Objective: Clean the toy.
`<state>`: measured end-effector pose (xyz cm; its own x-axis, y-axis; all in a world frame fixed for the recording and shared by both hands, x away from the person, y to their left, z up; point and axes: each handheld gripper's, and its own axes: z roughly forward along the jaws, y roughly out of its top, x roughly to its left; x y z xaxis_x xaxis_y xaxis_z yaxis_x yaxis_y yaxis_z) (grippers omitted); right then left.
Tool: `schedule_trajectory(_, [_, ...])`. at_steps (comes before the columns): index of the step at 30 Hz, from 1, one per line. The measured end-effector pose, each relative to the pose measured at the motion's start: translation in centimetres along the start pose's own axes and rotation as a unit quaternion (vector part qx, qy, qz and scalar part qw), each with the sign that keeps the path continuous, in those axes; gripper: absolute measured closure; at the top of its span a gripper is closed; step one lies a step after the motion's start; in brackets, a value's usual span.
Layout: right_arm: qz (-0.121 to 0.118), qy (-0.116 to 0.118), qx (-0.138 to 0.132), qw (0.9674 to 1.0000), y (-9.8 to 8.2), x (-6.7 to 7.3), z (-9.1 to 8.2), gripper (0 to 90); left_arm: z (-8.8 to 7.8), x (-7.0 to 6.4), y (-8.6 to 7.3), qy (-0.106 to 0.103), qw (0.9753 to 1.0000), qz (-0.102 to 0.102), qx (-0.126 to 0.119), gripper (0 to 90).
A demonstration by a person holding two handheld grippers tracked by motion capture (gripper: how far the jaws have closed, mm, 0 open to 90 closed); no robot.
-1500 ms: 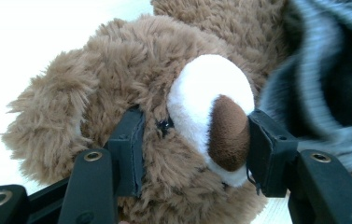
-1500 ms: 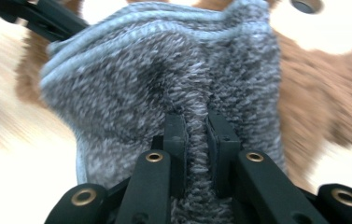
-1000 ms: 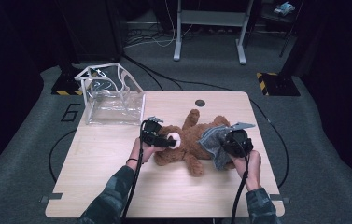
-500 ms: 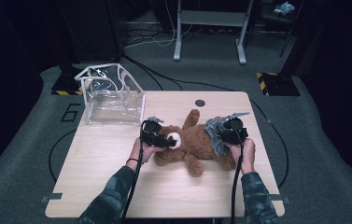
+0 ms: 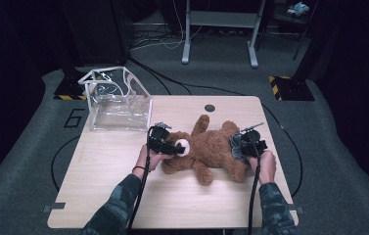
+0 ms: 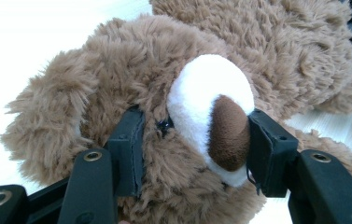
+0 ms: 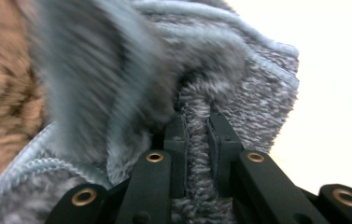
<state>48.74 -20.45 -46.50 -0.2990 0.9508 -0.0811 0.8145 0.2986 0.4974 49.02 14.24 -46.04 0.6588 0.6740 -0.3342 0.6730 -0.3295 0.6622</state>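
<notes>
One brown teddy bear (image 5: 206, 152) lies on its back on the worktop (image 5: 123, 191), stretched between the two hand-held grippers. The left hand-held gripper (image 5: 171, 146) has its jaws part-way open around the bear's head: in the left gripper view one pad presses into the fur beside the eye and the other sits against the dark nose on the white muzzle (image 6: 211, 107), so the head is clamped between them. The right hand-held gripper (image 5: 244, 145) is at the bear's lower end, its jaws drawn close together on a fold of one grey knitted garment (image 7: 197, 130); the right gripper view is blurred, but the cloth seems to be bunched just ahead of the jaws, with brown fur to their left. One clear plastic bag (image 5: 116, 100) with white edging stands well beyond the left hand-held gripper, apart from the bear. One small dark round disc (image 5: 210, 107) is set in the worktop beyond the bear, roughly between the two hand-held grippers.
</notes>
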Motion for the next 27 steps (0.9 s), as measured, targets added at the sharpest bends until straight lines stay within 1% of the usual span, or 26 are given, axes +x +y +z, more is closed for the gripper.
schedule_trajectory(1, [0.003,-0.005,-0.013,0.9999,0.0,-0.4,-1.1,80.5,0.0,0.0,0.0,0.000,1.0000,0.000,0.000,45.2])
schedule_trajectory(2, [0.008,-0.004,-0.029,0.9995,0.1,-0.7,-2.1,80.5,0.0,0.0,0.0,0.001,1.0000,0.000,0.000,45.2])
schedule_trajectory(3, [0.017,0.007,-0.057,0.9982,0.3,-1.0,-3.8,80.4,0.0,0.0,0.0,0.001,1.0000,0.000,0.000,45.2])
schedule_trajectory(4, [0.020,0.013,-0.066,0.9975,0.4,-1.0,-4.3,80.5,0.0,0.0,0.0,0.001,1.0000,0.000,0.000,45.2])
schedule_trajectory(5, [0.023,0.024,-0.089,0.9955,0.5,-1.0,-5.3,80.5,0.0,0.0,0.0,0.001,1.0000,0.000,0.000,45.2])
schedule_trajectory(6, [0.022,0.039,-0.103,0.9937,0.7,-0.9,-6.2,80.4,0.0,0.0,0.0,0.002,1.0000,0.000,0.000,45.2])
schedule_trajectory(7, [0.024,0.049,-0.113,0.9922,0.9,-0.5,-6.9,80.5,0.0,0.0,0.0,0.001,1.0000,-0.001,0.000,45.2])
schedule_trajectory(8, [0.010,0.062,-0.125,0.9901,1.2,-0.2,-7.3,80.4,0.0,-0.1,0.0,0.002,1.0000,-0.001,0.000,45.2])
schedule_trajectory(9, [0.005,0.076,-0.131,0.9885,1.5,0.3,-7.4,80.4,0.0,-0.1,0.0,0.002,1.0000,-0.001,0.001,45.2])
schedule_trajectory(10, [0.002,0.086,-0.131,0.9876,1.6,0.7,-7.4,80.4,0.0,-0.1,0.0,0.002,1.0000,-0.001,0.001,45.2])
schedule_trajectory(12, [-0.013,0.100,-0.122,0.9875,2.1,1.9,-6.5,80.4,0.0,-0.1,0.0,0.002,1.0000,-0.001,0.001,45.2])
schedule_trajectory(13, [-0.014,0.103,-0.117,0.9877,2.2,2.2,-6.0,80.5,0.0,-0.1,0.0,0.003,1.0000,-0.001,0.001,45.2])
schedule_trajectory(14, [-0.019,0.105,-0.106,0.9886,2.2,2.8,-5.3,80.5,0.0,-0.1,0.0,0.002,1.0000,-0.001,0.001,45.2])
schedule_trajectory(15, [-0.024,0.096,-0.088,0.9912,2.3,3.3,-4.4,80.5,0.0,-0.1,0.0,0.002,1.0000,-0.001,0.001,45.2])
schedule_trajectory(16, [-0.028,0.092,-0.085,0.9917,2.2,3.5,-3.8,80.6,0.0,-0.1,0.0,0.003,1.0000,0.000,0.000,45.2])
schedule_trajectory(17, [-0.026,0.084,-0.081,0.9928,2.1,3.6,-3.0,80.7,0.0,-0.1,0.0,0.003,1.0000,0.000,0.000,45.2])
schedule_trajectory(18, [-0.022,0.081,-0.079,0.9933,2.1,3.6,-2.8,80.7,0.0,-0.1,0.0,0.003,1.0000,0.000,-0.001,45.2])
schedule_trajectory(19, [-0.020,0.083,-0.078,0.9933,2.0,3.5,-2.5,80.7,0.0,-0.1,0.0,0.003,1.0000,0.000,-0.001,45.2])
schedule_trajectory(20, [-0.020,0.074,-0.075,0.9942,1.9,3.4,-2.3,80.8,0.0,-0.1,0.0,0.003,1.0000,0.001,0.000,45.2])
schedule_trajectory(21, [-0.021,0.066,-0.066,0.9954,1.8,3.4,-2.1,80.9,0.0,-0.1,0.0,0.002,1.0000,0.001,0.000,45.2])
schedule_trajectory(23, [-0.015,0.063,-0.058,0.9963,1.5,3.3,-1.6,80.9,0.0,-0.1,0.0,0.002,1.0000,0.000,0.000,45.2])
schedule_trajectory(24, [-0.010,0.061,-0.049,0.9969,1.3,3.2,-1.4,80.9,0.1,-0.1,0.0,0.002,1.0000,0.000,0.000,45.2])
schedule_trajectory(25, [-0.014,0.060,-0.047,0.9970,1.2,3.0,-1.0,80.9,0.0,-0.1,0.0,0.002,1.0000,0.001,0.000,45.2])
schedule_trajectory(27, [-0.009,0.051,-0.031,0.9982,0.7,2.6,-0.1,80.9,0.0,-0.1,0.0,0.002,1.0000,0.002,0.001,45.2])
